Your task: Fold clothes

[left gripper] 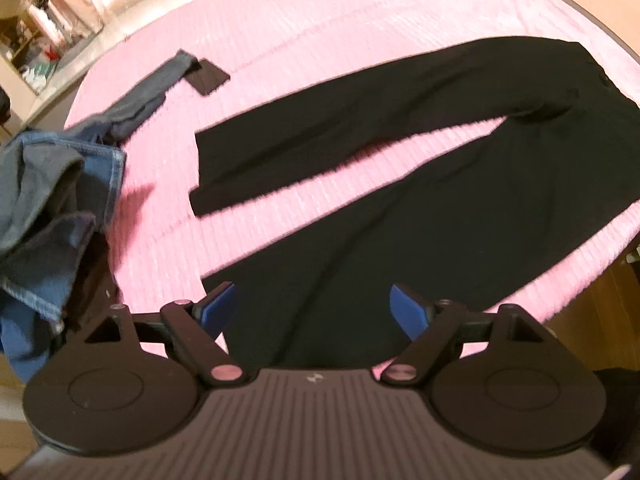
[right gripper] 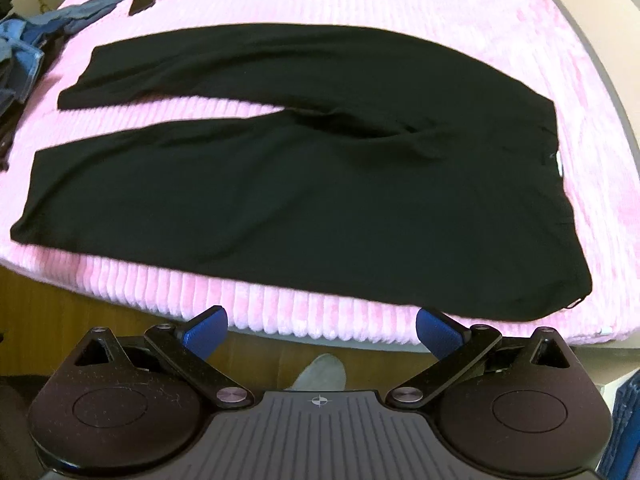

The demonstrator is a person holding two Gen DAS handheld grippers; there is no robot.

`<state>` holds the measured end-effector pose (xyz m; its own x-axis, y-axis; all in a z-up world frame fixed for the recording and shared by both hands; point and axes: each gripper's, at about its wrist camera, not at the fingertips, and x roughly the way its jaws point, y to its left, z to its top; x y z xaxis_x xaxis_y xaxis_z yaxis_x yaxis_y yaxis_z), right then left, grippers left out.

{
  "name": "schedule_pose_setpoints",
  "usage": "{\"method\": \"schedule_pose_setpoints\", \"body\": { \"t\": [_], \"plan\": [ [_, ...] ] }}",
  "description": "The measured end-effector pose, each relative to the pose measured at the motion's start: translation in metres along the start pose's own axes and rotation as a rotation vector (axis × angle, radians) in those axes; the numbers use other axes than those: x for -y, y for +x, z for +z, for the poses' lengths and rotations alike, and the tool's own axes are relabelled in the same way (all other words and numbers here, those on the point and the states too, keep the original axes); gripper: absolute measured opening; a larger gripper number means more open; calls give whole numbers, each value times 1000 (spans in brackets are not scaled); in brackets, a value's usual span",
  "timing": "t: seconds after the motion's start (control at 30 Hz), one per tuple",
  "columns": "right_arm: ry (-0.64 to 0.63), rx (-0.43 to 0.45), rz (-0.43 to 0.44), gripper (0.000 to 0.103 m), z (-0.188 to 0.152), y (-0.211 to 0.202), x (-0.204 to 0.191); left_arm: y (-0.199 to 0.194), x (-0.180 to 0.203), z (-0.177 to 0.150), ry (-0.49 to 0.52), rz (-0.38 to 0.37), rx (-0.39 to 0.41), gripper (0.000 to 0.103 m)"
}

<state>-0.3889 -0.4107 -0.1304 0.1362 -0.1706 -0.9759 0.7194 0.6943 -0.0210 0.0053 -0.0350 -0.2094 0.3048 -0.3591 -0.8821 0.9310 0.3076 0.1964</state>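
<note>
With both our left gripper [left gripper: 312, 308] and right gripper [right gripper: 322, 330] spread wide and empty above the black fabric trousers [right gripper: 280, 184] lying flat on the pink ribbed blanket [right gripper: 400, 12], we should pinch the near leg's edge cleanly.

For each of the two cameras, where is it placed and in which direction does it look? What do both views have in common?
Left wrist: sits on the left gripper, over the hem of the near leg of the black pants, looking steeply down along them; open blue fingers show, jeans at left.
Right wrist: sits on the right gripper, off the near edge of the pink blanket, looking down at the pants; open fingers and a foot show.
Shared: pants, blanket, jeans.
</note>
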Motion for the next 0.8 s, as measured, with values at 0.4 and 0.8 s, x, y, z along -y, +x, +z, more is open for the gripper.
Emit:
{"method": "schedule_pose_setpoints", "body": {
  "t": [0.4,0.8],
  "plan": [
    [-117,114,-102,103,53,-13,44,45,-78,118,198,31,165,77],
    [-393,149,-57,102,209,92,171,168,-46,223,344,57,77,56]
  ]
}}
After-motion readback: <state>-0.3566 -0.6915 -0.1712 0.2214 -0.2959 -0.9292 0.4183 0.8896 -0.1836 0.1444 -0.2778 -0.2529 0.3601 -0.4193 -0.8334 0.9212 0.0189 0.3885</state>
